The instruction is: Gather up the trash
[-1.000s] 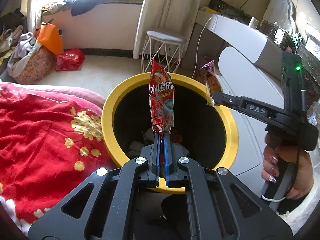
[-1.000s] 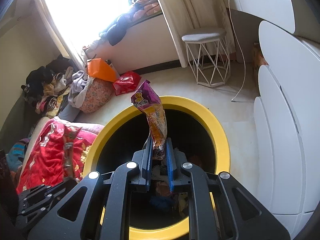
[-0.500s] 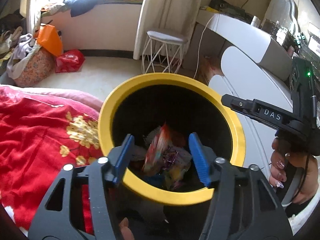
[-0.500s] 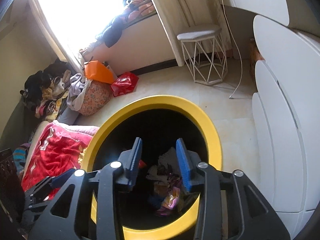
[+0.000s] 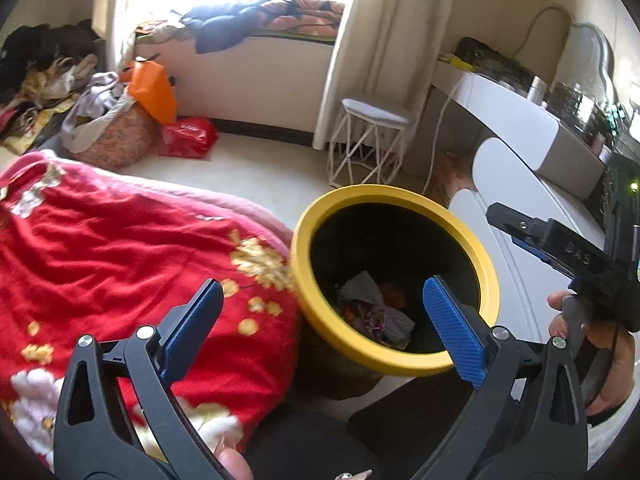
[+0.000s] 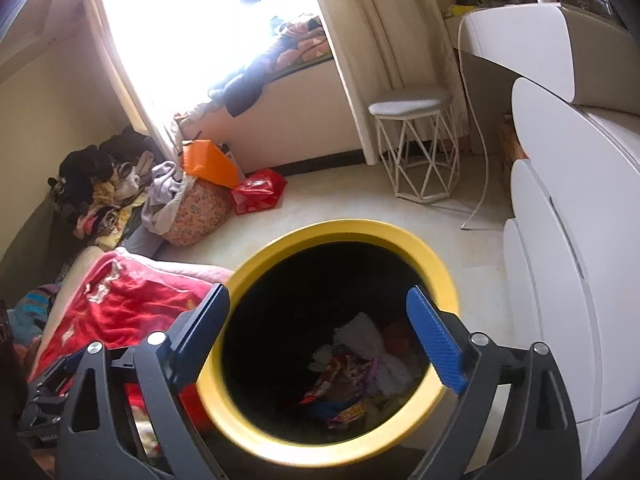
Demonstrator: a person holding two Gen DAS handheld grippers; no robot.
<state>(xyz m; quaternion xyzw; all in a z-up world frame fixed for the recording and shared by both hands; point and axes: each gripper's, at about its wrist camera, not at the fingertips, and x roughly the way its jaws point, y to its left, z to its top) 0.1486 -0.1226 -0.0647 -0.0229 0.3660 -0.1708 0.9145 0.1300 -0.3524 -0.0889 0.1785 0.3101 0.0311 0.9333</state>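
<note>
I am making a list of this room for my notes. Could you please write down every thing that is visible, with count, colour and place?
trash bin: one, yellow rim, black inside, on floor beside the bed
trash: several wrappers and white tissue, mixed colours, at bin bottom
blanket: one, red with gold flowers, on the bed
stool: one, white wire frame, grey seat, by curtain
orange bag: one, on floor under window
red bag: one, beside orange bag
clothes pile: one, mixed colours, corner
curtain: one, cream, beside window
white cabinet: one, right of bin
left claw: one, black with blue pads, open, empty
right claw: one, same colours, open, empty, above bin
hand: one, holding right claw's handle
</note>
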